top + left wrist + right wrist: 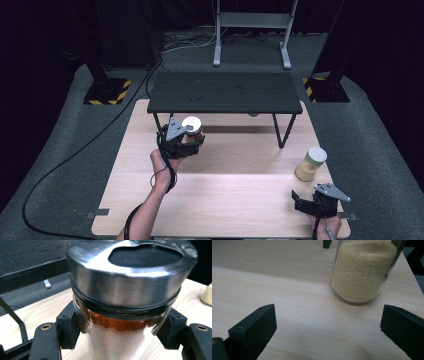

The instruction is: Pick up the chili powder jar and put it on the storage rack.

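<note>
Left gripper clamped on spice jar, right gripper jaws apart, near grain jar, on table

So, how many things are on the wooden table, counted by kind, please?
Jars: 2, the red-powder jar held in the left gripper and the yellow-grain jar standing ahead of the open right gripper.
Black shelf: 1.
Total: 3.
</note>
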Motion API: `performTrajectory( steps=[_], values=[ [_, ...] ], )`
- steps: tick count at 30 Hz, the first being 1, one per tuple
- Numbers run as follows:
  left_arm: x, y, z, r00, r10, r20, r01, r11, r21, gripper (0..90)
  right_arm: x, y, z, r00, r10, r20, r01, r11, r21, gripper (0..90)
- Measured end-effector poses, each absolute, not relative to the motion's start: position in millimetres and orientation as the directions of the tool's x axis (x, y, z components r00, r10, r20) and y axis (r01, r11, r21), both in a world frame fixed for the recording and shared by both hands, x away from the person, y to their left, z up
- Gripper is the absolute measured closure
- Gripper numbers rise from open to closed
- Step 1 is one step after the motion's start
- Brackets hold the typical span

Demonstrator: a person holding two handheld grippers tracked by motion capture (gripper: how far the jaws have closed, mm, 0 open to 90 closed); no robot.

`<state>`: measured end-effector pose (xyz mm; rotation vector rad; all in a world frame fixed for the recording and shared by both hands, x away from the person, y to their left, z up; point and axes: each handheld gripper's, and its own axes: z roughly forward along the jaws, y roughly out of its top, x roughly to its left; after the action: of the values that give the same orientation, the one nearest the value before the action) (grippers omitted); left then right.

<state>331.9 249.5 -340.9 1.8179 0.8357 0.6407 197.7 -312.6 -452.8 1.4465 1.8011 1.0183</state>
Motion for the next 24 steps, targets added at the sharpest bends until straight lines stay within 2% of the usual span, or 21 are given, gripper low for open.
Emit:
performTrajectory(
  steps=[24],
  values=[
    [342.1,238.2,-327.3,0.638,0.767,0.066,0.253,-0.290,0.923,31.5,198.0,-311.6,-452.5,-0.222,0.975,0.000,0.510,0.116,0.853,0.0]
  ],
)
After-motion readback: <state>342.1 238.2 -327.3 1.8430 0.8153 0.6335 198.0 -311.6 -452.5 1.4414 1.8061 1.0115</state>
